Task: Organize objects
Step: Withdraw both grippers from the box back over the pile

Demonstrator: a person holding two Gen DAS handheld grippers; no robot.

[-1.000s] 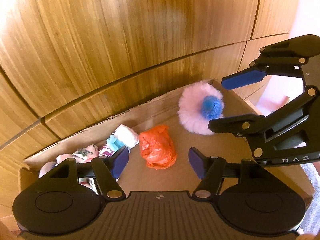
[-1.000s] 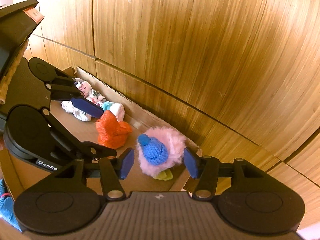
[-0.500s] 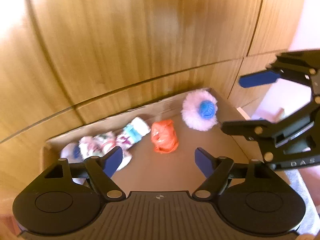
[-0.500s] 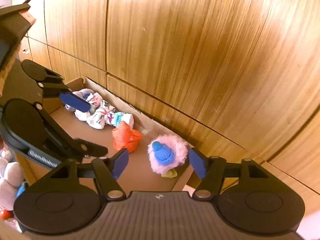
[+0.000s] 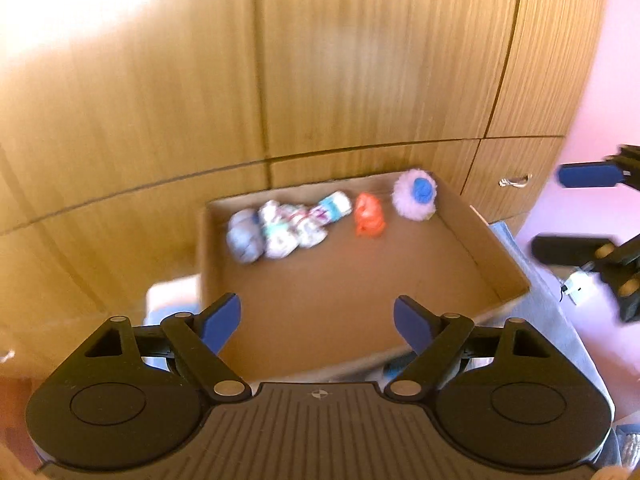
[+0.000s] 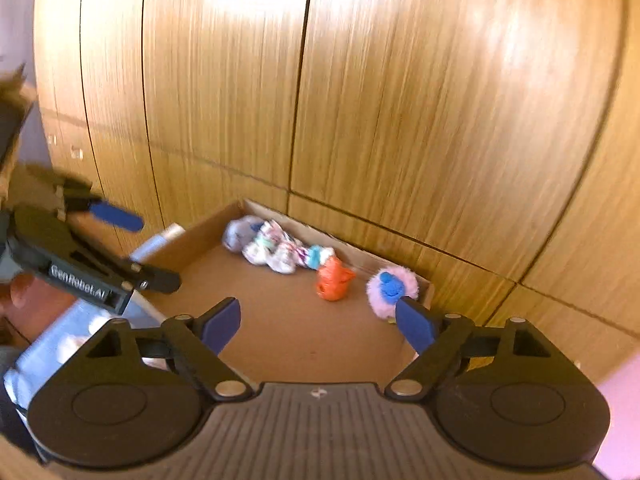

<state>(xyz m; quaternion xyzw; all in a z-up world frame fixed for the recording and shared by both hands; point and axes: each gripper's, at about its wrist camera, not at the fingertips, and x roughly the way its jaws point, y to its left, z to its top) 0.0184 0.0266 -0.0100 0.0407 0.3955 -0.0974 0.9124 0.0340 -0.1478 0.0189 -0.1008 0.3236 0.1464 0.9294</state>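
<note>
1. While both grippers hang above the box [image 5: 472, 232], its row of soft things lies along the wall nearest the wardrobe [image 5: 320, 60].
2. Left gripper [image 5: 318, 322]: its jaws are opening, already wide apart, with nothing between the blue pads but bare box floor below.
3. Right gripper [image 6: 320, 322]: its jaws are opening too, wide and empty; in its own view the right pad overlaps the edge of the puff [image 6: 394, 288], but I cannot see it touching.
4. The puff [image 5: 414, 196], pink fluff with a blue knitted cap on it, sits in the box's far corner at the right end of the row.
5. Just beside it, toward the middle of the box's far wall, is the orange bundle [image 5: 370, 216], apart from the puff.
6. Next along that wall comes the sock roll [image 5: 298, 224], white with teal and pink print, lying lengthways and touching the grey bundle [image 5: 244, 238] at the left end of the box.
7. The rest of the box floor, nearer to me, is bare cardboard.
8. Pale blue cloth [image 6: 52, 344] shows under and beside the box on its near left side; blur hides what lies on it.
</note>
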